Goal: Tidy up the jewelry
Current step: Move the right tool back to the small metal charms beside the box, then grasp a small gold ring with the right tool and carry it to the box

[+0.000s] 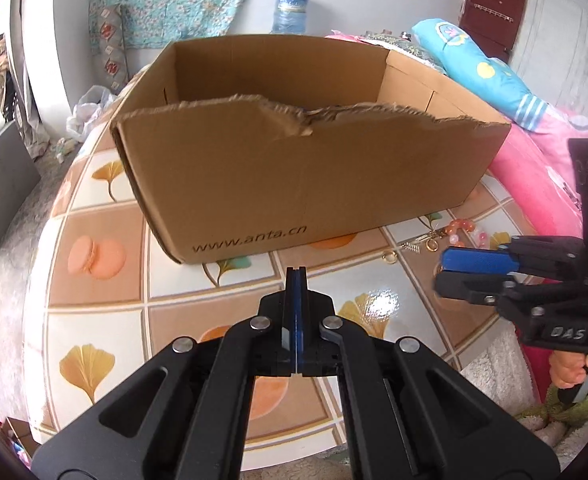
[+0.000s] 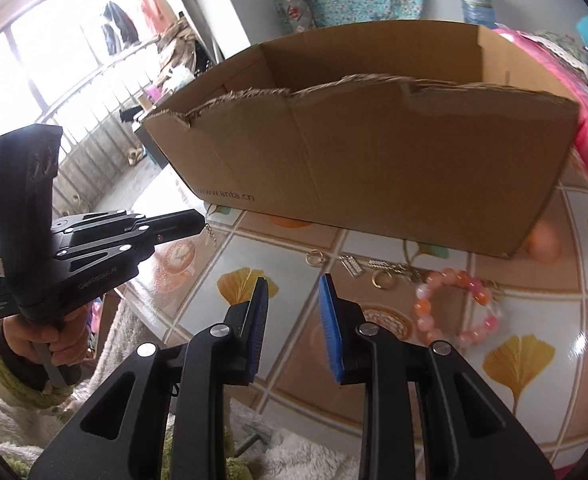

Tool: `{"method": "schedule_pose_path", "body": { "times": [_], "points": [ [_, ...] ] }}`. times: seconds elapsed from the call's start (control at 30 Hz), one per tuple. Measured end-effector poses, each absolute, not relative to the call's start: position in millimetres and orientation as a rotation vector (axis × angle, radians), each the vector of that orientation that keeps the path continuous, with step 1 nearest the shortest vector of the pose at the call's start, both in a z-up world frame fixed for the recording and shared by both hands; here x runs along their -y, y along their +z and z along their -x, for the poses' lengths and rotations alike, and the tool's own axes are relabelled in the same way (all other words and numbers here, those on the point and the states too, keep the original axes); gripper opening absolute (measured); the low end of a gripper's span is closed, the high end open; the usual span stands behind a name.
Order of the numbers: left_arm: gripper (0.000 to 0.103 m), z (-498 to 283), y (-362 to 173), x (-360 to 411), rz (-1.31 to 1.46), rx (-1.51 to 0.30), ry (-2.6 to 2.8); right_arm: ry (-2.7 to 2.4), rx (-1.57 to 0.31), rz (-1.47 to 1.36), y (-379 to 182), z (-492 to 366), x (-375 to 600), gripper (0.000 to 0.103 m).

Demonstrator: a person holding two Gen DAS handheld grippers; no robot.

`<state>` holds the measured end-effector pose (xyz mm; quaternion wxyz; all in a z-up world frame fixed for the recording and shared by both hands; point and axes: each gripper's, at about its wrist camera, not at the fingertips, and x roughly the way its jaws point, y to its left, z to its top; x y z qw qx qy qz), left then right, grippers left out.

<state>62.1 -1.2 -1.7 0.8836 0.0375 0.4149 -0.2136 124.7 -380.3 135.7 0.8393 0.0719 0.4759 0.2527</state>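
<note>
A bracelet of pink and orange beads (image 2: 460,306) lies flat on the patterned tablecloth (image 2: 294,312), in front of the right end of the open cardboard box (image 2: 374,152). To its left lie small gold-coloured pieces, apart from each other: one ring (image 2: 381,279) just beside the bracelet, another ring (image 2: 315,258) further left, and two small silver-looking charms (image 2: 352,266) between them. The box stands upright with a torn front edge; what is inside it cannot be seen.

cardboard box (image 1: 294,168) blocks ahead, tabletop (image 1: 106,312) open
</note>
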Motion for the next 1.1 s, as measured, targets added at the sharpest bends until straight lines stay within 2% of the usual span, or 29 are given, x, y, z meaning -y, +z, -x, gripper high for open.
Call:
{"method": "schedule_pose_path", "body": {
  "times": [0.53,0.77,1.0,1.1],
  "points": [
    [0.0,-72,-12,-16,0.011,-0.874,-0.479,0.389,-1.019,0.027,129,-137,339,0.025],
    [0.0,-72,-14,-19,0.026,-0.874,-0.488,0.361,-1.011,0.048,132,-138,320,0.019],
    [0.0,-73,-16,-23,0.043,-0.879,-0.487,0.338,-1.015,0.037,129,-148,319,0.019],
    [0.0,-72,-16,-24,0.045,-0.875,-0.487,0.34,-1.019,0.027,129,-146,323,0.013]
  ]
}}
